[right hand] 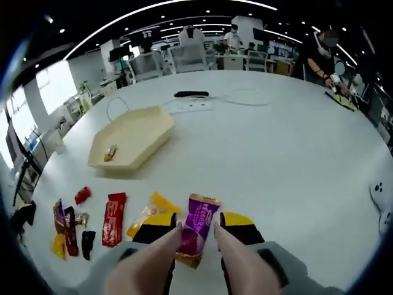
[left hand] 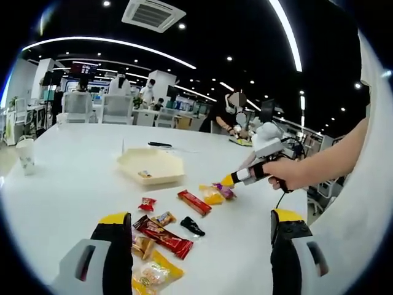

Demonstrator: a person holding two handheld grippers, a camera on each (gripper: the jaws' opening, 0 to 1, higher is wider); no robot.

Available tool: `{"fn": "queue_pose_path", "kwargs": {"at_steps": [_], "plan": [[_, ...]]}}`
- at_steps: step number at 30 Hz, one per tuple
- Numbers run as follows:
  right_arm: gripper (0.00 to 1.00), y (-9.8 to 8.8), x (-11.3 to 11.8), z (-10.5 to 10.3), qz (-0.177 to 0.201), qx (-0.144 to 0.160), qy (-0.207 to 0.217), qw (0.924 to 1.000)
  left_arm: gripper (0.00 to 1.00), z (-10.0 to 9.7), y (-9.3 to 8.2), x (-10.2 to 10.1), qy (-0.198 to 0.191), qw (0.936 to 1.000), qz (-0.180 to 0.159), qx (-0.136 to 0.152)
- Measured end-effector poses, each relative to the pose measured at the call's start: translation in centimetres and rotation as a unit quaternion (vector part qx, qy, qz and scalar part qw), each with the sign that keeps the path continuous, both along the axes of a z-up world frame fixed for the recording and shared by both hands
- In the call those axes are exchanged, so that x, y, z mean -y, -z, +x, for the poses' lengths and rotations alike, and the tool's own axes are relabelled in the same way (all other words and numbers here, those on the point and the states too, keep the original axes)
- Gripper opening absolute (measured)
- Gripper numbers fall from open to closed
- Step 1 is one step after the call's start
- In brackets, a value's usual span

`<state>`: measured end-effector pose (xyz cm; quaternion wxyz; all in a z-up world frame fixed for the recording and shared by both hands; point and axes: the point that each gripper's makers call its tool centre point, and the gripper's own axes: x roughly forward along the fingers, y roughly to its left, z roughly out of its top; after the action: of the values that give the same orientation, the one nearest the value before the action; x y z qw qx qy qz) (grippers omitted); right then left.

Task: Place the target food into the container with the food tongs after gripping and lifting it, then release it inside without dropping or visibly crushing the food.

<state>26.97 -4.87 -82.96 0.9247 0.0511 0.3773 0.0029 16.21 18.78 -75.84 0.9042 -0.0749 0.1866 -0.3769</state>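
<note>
Right gripper view: the right gripper point(right hand: 196, 236) is seen with a pair of pale tongs point(right hand: 156, 261) held in its jaws, and the tong tips are closed on a purple snack packet point(right hand: 198, 228), which lies on the white table point(right hand: 276, 153) beside a yellow packet point(right hand: 150, 215). A cream tray point(right hand: 132, 138) holding one small sweet point(right hand: 110, 152) is set farther along the table, well apart. A red bar point(right hand: 113, 226) and other wrappers are scattered at the left. Left gripper view: the left gripper point(left hand: 199, 236) is shown with jaws apart and empty above the wrappers; the purple packet point(left hand: 225, 191) is seen at the tong tips held by a hand point(left hand: 288, 174).
</note>
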Motion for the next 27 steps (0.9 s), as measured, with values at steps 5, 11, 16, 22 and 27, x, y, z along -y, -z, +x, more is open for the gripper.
{"fn": "queue_pose_path", "kwargs": {"at_steps": [5, 11, 16, 22, 27], "plan": [[0.28, 1.6, -0.1, -0.2, -0.004, -0.031, 0.006, 0.9995, 0.93, 0.1, 0.1, 0.1, -0.001, 1.0, -0.001, -0.003], [0.26, 1.7, -0.3, -0.6, -0.037, -0.024, -0.025, 0.9987, 0.92, 0.0, 0.2, -0.2, -0.004, 1.0, 0.0, -0.005], [0.26, 1.7, -0.3, -0.7, -0.028, -0.024, -0.03, 0.9989, 0.92, 0.2, 0.5, -0.6, -0.01, 0.9999, -0.001, -0.009], [0.26, 1.8, -0.2, -0.7, -0.021, -0.029, -0.063, 0.9974, 0.9, 0.4, 0.2, -0.4, -0.015, 0.9996, -0.019, -0.012], [0.23, 1.8, -0.4, -0.7, -0.023, -0.022, -0.06, 0.9977, 0.9, 0.2, 0.3, -0.1, -0.012, 0.9997, -0.019, -0.013]]}}
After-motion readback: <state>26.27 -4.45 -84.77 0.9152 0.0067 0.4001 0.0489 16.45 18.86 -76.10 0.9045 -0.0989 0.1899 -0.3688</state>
